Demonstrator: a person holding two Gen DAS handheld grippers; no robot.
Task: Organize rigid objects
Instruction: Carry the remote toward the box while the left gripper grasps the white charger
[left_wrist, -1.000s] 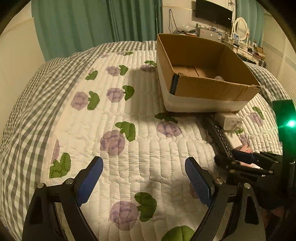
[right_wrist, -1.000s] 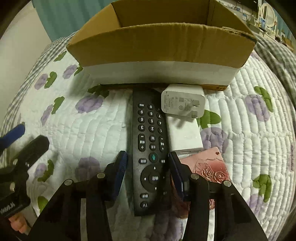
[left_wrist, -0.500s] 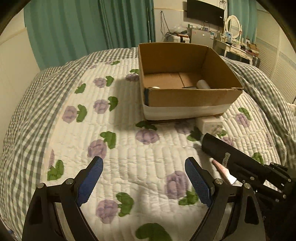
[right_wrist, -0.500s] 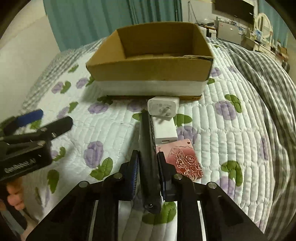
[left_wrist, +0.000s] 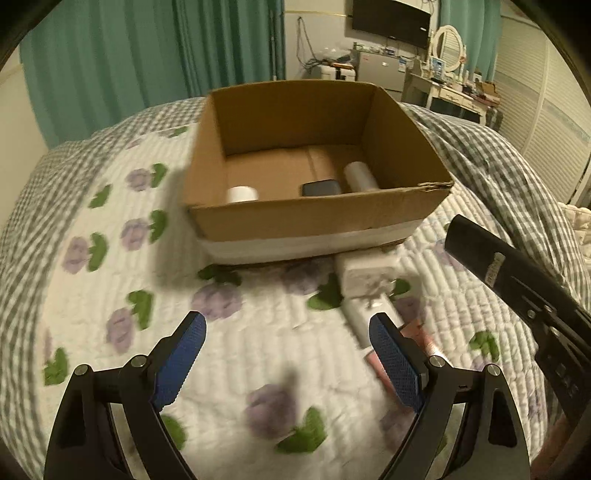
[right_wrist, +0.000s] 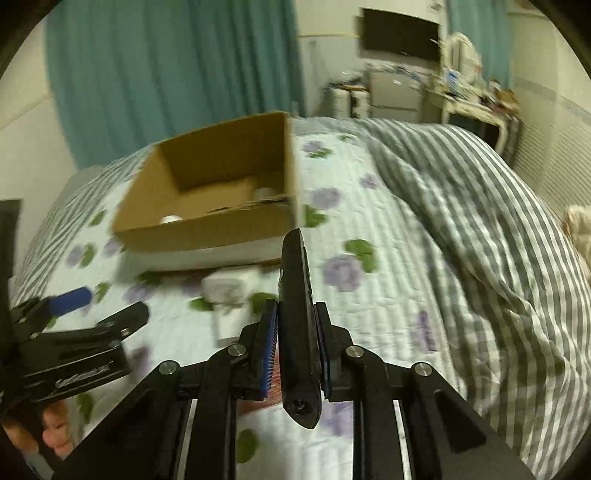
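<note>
My right gripper (right_wrist: 295, 347) clamps the remote (right_wrist: 297, 314) edge-on above the quilt (right_wrist: 369, 295), short of the cardboard box (left_wrist: 317, 221), my left gripper (left_wrist: 288, 354) spread empty; held near its tail, it may pivot and slip.

Open-topped cardboard box (left_wrist: 317, 221) leaves room between white roll (left_wrist: 242, 193) and dark case (left_wrist: 320, 187).

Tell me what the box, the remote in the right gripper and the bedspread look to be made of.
Box: brown corrugated cardboard, matte, with a torn edge at one corner and a white band round its base.
Remote: black, smooth, likely hard plastic; clamped in the right gripper.
Bedspread: quilted fabric with stitched ribs and a printed flower pattern; looks soft.
</note>
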